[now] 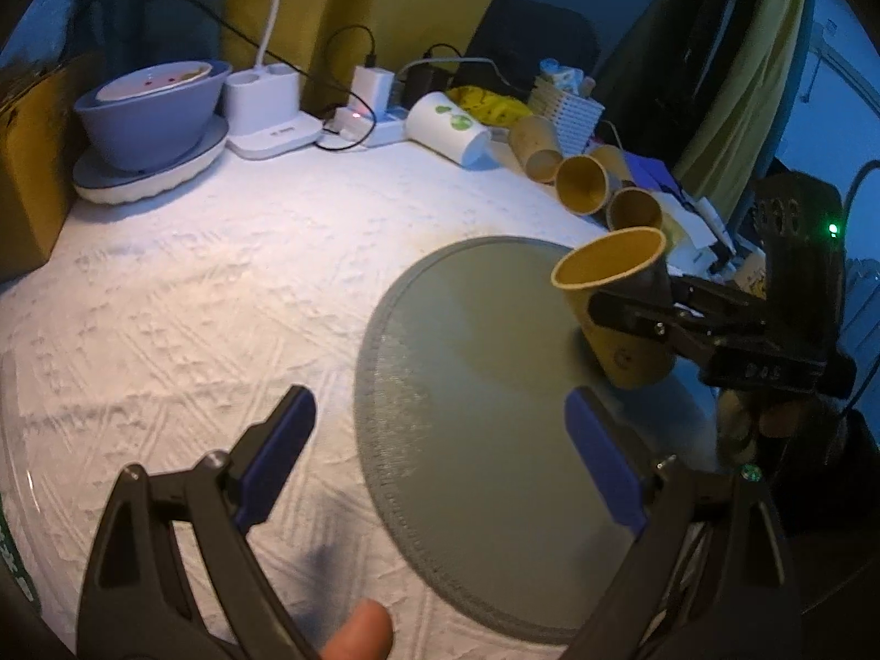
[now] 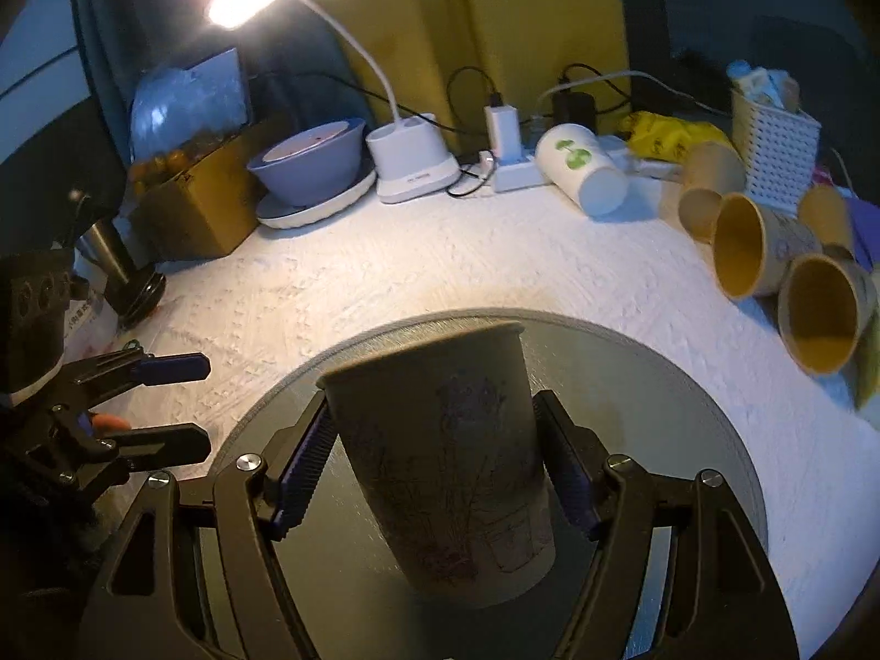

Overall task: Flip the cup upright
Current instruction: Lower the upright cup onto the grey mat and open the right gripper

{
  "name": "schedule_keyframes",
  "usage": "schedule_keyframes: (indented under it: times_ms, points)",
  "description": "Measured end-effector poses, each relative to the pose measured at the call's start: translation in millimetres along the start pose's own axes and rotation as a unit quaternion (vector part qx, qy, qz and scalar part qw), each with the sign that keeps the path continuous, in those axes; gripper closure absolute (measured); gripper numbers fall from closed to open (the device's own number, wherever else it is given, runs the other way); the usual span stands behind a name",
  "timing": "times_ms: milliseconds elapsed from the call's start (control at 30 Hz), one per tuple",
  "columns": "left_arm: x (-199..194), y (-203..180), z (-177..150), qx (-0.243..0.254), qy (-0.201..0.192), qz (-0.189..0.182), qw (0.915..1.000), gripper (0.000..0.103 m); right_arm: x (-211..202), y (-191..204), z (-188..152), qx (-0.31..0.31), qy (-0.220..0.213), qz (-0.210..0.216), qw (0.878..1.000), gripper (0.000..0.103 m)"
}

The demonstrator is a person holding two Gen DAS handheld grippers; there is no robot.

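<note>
A tan paper cup (image 2: 445,456) with a faint drawing stands nearly upright, mouth up and tilted a little, on the round grey mat (image 2: 660,385). My right gripper (image 2: 440,473) is shut on the cup's sides. In the left wrist view the cup (image 1: 616,297) sits at the mat's (image 1: 473,363) right edge, held by the right gripper (image 1: 632,313). My left gripper (image 1: 440,451) is open and empty above the mat's left side; it shows in the right wrist view (image 2: 206,401) at far left.
Several tan cups (image 1: 583,181) and a white cup (image 1: 448,126) lie on their sides at the back right. A white basket (image 2: 775,143), lamp base (image 1: 269,110), power strip, blue bowl on a plate (image 1: 148,115) and a cardboard box (image 2: 192,203) line the back.
</note>
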State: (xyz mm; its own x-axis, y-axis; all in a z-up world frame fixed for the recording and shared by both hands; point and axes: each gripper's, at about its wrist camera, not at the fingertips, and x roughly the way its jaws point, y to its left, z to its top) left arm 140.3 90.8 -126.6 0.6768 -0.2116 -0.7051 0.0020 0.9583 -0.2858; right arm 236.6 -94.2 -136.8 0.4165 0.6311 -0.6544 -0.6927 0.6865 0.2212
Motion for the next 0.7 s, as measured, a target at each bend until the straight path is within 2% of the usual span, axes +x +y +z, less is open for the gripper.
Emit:
schedule_keyframes:
  times_ms: [233, 700]
  points:
    - [-2, -16, 4, 0.016, -0.003, -0.006, 0.9999, 0.010, -22, -1, -4, 0.008, -0.040, 0.019, 0.999, 0.029]
    - [-5, -30, 1, 0.027, -0.003, -0.009, 0.9996, 0.010, -31, 5, -15, -0.012, -0.030, -0.022, 0.999, 0.029]
